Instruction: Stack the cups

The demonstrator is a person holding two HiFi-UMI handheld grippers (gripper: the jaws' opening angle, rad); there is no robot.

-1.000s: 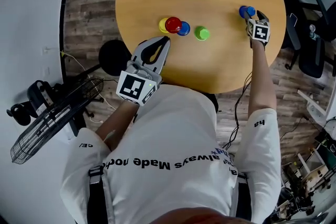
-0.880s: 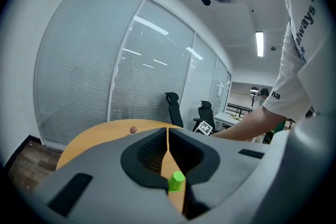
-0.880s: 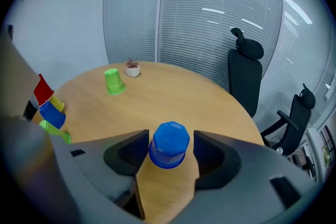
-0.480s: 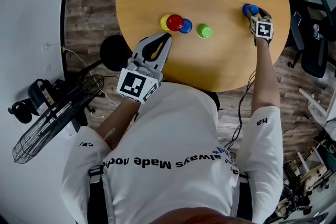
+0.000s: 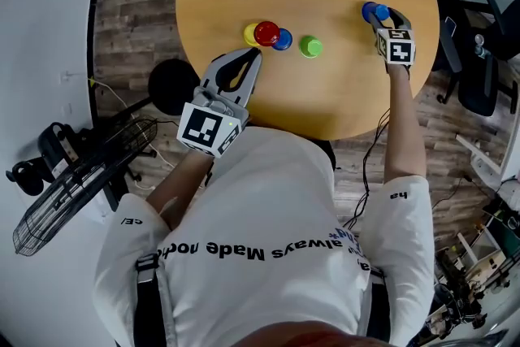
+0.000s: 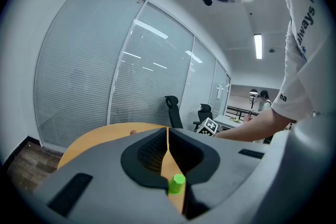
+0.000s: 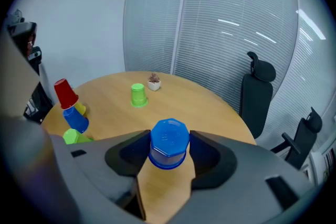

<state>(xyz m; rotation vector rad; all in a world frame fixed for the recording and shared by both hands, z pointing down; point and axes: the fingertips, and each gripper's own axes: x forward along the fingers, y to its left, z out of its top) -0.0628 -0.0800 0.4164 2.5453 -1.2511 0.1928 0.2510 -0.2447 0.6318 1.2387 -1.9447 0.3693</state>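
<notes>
Keep the right tool (image 7: 168, 135), its jaws just closed on the upturned blue plastic cup (image 7: 169, 145), level, then lower it squarely over the red plastic cup (image 5: 266, 33); the left tool (image 5: 254, 55) rests shut.

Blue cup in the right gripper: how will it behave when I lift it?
The blue cup looks like thin plastic, so it is probably light and apt to flex. The right gripper, jaws just closing on it, grips tapered walls, so it may slip.
</notes>
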